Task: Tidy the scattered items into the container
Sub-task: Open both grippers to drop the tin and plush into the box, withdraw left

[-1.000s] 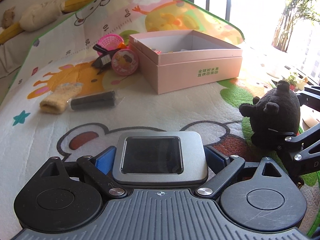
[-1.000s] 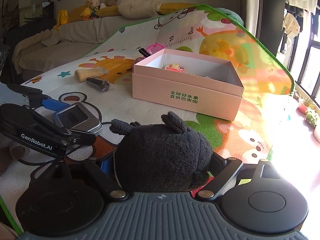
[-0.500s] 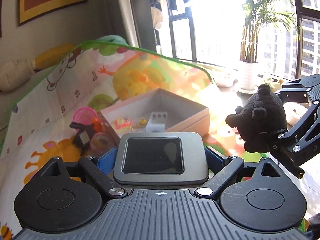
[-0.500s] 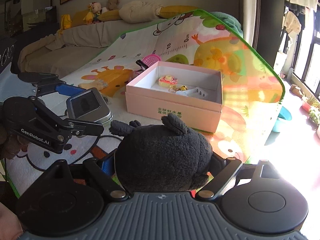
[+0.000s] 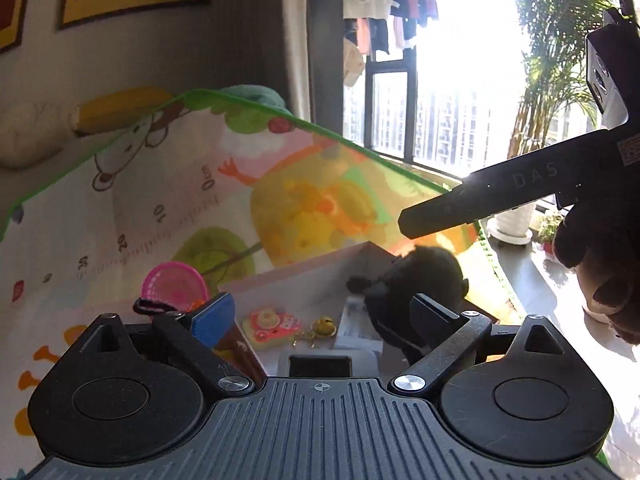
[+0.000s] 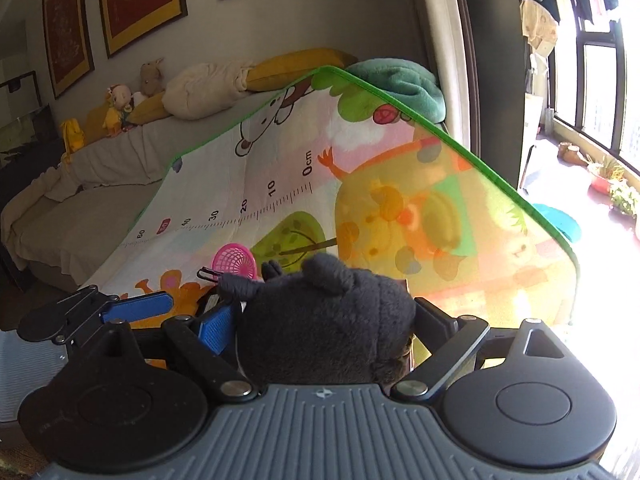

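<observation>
Over the pink box (image 5: pixel 304 280), left gripper (image 5: pixel 320 312) hangs w/ jaws wide apart, silver tin (image 5: pixel 320 364) lying inside below it. Right gripper (image 6: pixel 324 320) is clamped on black plush (image 6: pixel 328 344), prob. next in. Pink basket (image 5: pixel 176 284) sits outside, far left, not yet tidied.

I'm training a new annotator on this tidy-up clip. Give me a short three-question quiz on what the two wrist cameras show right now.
1. True or false: the left gripper grips the silver tin.
2. What does the right gripper hold? A) a yellow sock B) the black plush toy C) a green ball
3. Fill in: the pink mesh basket lies ___ the pink box (inside/outside).

Key:
1. False. Its jaws are open and the tin lies below them in the box.
2. B
3. outside
</observation>
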A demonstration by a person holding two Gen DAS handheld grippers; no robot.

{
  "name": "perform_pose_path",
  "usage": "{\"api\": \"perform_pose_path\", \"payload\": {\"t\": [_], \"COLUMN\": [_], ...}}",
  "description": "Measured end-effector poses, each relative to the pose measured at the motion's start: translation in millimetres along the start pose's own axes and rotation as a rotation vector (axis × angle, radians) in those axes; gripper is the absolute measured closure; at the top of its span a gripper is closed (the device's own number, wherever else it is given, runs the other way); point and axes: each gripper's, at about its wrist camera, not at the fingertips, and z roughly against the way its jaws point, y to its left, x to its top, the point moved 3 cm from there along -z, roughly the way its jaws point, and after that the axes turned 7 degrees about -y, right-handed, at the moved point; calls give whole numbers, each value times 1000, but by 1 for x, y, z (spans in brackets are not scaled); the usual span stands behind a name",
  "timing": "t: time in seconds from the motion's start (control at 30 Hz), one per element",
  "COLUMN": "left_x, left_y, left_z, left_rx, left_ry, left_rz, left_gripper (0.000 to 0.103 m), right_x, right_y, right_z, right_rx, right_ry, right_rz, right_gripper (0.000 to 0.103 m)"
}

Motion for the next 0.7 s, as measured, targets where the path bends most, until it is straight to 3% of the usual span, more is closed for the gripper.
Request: {"api": "perform_pose_path", "payload": {"t": [0.3, 0.53, 0.57, 0.63, 0.67, 0.7], "left_x": [-75, -116, -119, -124, -127, -130], "left_y": [60, 100, 103, 109, 113, 117], "left_z": [67, 99, 105, 116, 120, 123], "left_rx": [220, 448, 473, 488, 494, 503], "left_ry": [148, 208, 205, 195, 191, 189], "left_rz": [98, 167, 165, 186, 205, 226], "left_gripper": [1, 0, 0, 0, 0, 0], "right_x": [-17, -47, -57, -78, -90, -101], "right_y": [-10, 62, 81, 115, 133, 147], "right_z": [22, 22, 20, 14, 10, 5], "right_rx": [-44, -12, 7, 54, 101, 149], "right_ry": [-83, -108, -94, -72, -37, 0], "right_rz": [15, 237, 305, 409, 440, 455], "right_gripper": [11, 10, 13, 30, 43, 50]}}
